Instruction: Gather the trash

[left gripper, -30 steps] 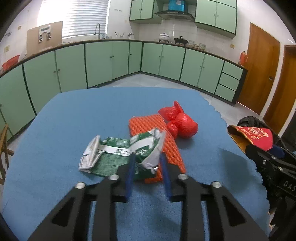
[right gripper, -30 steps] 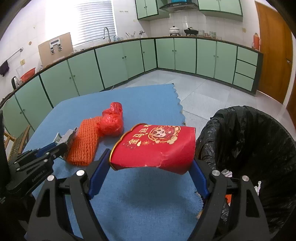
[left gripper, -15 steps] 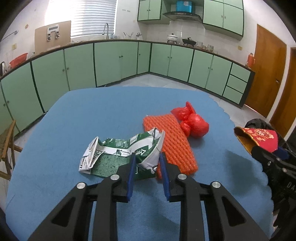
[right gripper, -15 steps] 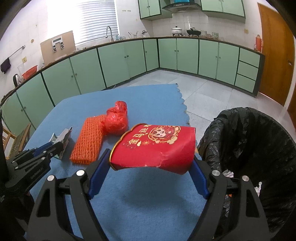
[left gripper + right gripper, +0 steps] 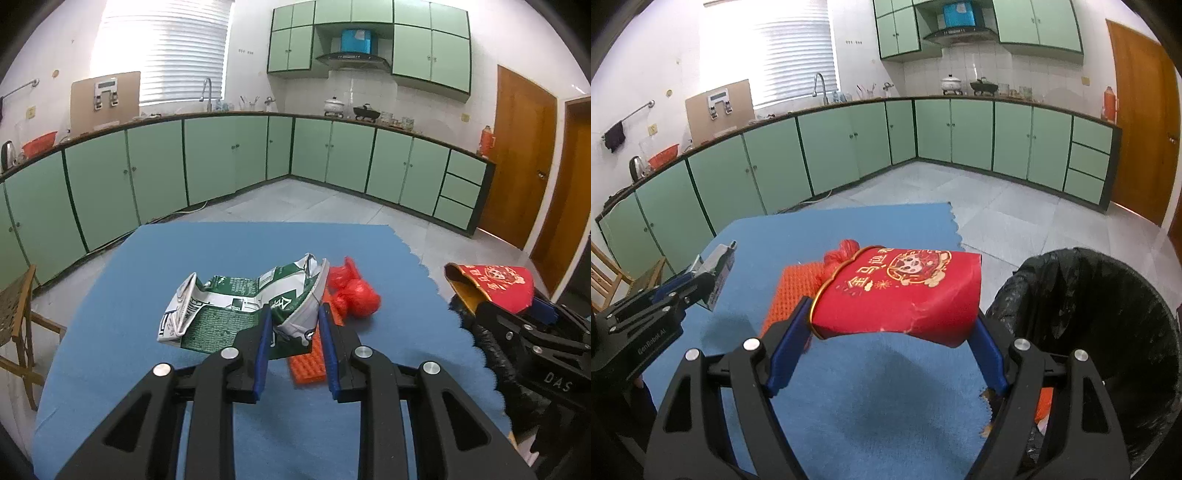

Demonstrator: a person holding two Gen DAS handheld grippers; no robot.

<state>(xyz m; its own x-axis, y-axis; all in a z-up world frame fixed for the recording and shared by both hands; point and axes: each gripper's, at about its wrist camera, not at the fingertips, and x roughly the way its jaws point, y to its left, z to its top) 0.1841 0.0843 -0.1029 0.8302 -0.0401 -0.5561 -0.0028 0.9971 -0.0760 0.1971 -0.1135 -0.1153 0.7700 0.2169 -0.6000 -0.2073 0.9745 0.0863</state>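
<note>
The left gripper (image 5: pixel 293 325) has its jaws clamped on a crumpled green-and-white carton (image 5: pixel 236 302) lifted above the blue tabletop (image 5: pixel 147 266), while the right gripper (image 5: pixel 892 328) pinches a red paper packet (image 5: pixel 901 295) between wide-set jaws beside the black-lined trash bin (image 5: pixel 1108 314), with an orange foam net (image 5: pixel 792 291) and red plastic bag (image 5: pixel 354 295) lying on the tabletop.

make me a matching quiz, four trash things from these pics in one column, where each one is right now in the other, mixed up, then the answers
Things:
1. green carton
2. red pouch
3. orange net
4. black bag

Places:
A. lying flat on the blue cloth
B. lining the bin beside the table
C. pinched in the left gripper, lifted off the cloth
D. clamped in the right gripper, near the bin

Pairs: 1-C, 2-D, 3-A, 4-B
</note>
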